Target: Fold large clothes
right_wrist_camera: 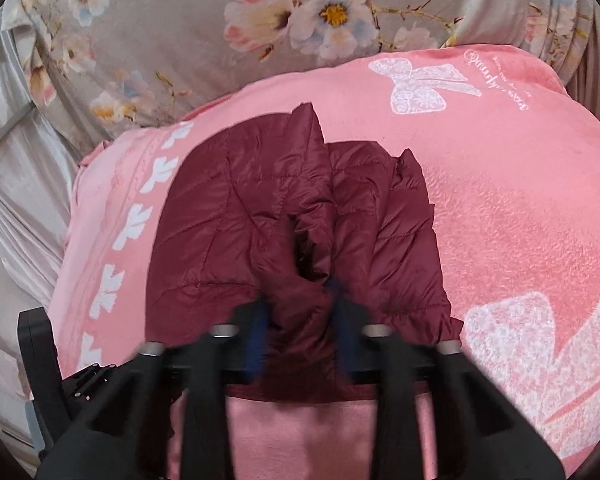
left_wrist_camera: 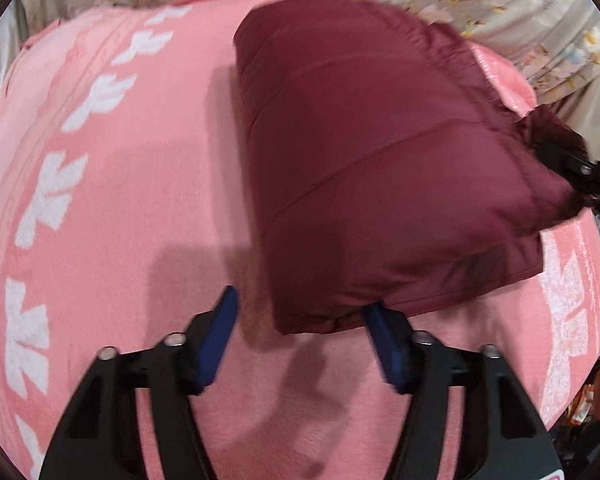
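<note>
A pink blanket (right_wrist_camera: 500, 184) with white bows and leaf motifs covers the bed, over a grey floral sheet (right_wrist_camera: 160, 28) showing toward twelve o'clock. A folded maroon puffer jacket (left_wrist_camera: 380, 152) lies on the blanket.

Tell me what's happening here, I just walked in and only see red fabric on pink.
A person holding a tool in each hand is folding a maroon puffer jacket on a pink blanket. The right tool is pinched on a bunched part of the jacket. The left tool is open at the bundle's near edge, one finger tucked under the fabric, gripping nothing. The jacket is already a compact bundle. A floral sheet lies beyond the blanket.
</note>
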### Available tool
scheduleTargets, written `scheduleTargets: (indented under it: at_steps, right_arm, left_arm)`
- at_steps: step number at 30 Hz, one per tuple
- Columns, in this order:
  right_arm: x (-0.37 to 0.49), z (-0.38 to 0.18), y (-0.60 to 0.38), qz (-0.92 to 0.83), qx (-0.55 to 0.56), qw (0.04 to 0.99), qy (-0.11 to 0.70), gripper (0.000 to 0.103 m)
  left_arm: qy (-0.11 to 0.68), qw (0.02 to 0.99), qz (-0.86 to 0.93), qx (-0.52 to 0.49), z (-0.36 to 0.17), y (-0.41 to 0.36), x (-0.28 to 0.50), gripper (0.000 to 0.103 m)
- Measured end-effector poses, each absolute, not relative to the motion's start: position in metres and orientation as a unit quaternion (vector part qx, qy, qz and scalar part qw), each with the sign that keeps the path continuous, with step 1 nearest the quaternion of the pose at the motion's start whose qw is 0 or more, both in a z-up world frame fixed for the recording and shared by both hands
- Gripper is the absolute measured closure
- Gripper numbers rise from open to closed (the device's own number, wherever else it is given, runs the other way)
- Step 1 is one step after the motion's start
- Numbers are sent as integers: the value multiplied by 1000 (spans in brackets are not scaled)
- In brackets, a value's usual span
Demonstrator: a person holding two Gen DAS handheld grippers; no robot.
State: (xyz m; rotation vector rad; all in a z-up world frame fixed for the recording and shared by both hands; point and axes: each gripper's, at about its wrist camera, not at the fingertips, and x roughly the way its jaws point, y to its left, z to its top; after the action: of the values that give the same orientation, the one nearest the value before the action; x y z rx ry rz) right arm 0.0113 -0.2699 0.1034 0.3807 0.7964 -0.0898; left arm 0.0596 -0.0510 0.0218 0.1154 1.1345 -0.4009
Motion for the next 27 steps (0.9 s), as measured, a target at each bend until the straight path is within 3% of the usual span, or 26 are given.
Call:
scheduleTargets:
  at_steps: [1, 5, 9, 16, 27]
  right_arm:
    - [7, 108, -272, -46, 183, 907, 376, 96]
    - [-15, 120, -287, -85, 159, 915, 362, 97]
    - [-21, 79, -308, -127, 169, 888, 408, 97]
    - [-20, 23, -316, -155, 166, 865, 447, 97]
    - [-14, 6, -307, -159, 146, 870, 444, 96]
  left_arm:
    - [538, 820, -189, 50, 20, -50, 62, 55]
    - [550, 805, -220, 14, 15, -45, 66, 60]
    - [550, 802, -231, 32, 11, -59, 62, 69]
    - [550, 802, -227, 51, 5, -67, 59, 69]
    - [539, 812, -209, 81, 2, -73, 57, 69]
